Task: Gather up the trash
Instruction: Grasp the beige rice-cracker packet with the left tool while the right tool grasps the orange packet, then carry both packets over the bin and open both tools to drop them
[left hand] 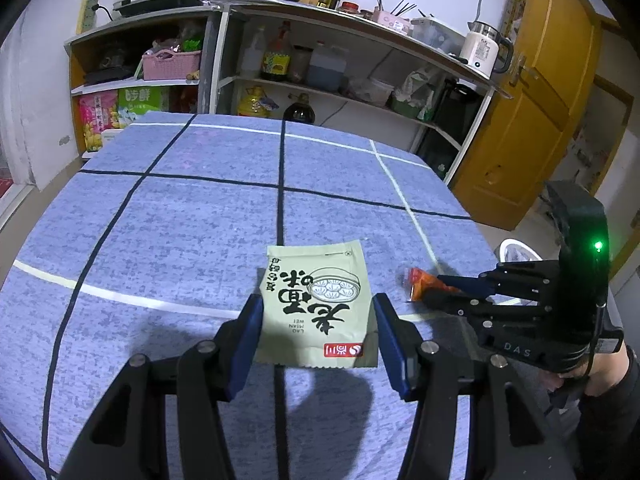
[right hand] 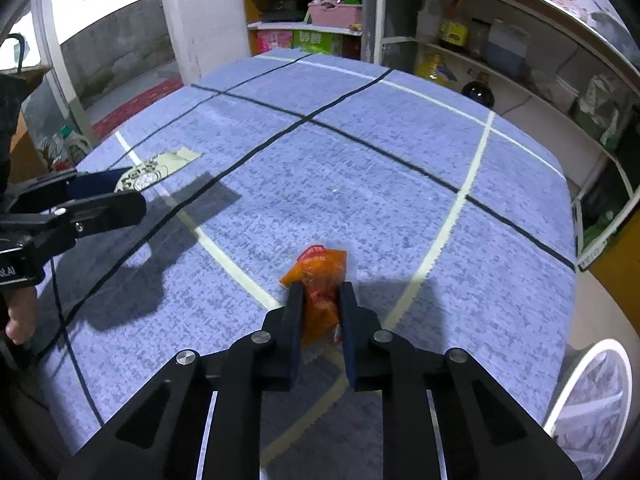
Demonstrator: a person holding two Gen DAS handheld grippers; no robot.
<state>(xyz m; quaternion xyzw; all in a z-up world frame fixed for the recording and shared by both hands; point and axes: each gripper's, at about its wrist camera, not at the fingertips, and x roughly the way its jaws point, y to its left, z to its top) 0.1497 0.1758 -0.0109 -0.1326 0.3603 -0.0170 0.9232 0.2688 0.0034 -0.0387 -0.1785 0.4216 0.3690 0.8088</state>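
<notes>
My left gripper (left hand: pixel 316 320) is spreading wide around a flat, pale green paper packet (left hand: pixel 318 304) lying on the desk (left hand: pixel 180 216), not pinching it. My right gripper (right hand: pixel 320 300) is squeezing a crinkly orange wrapper (right hand: pixel 320 280) just above the blue checked cloth (right hand: pixel 360 168). Cluttered shelves (left hand: pixel 340 92) are standing beyond.

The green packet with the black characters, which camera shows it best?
The left wrist view: the green packet lies flat between the left gripper's open fingers, its print readable. In the right wrist view only a sliver shows at a shallow angle, partly hidden behind that gripper.
</notes>
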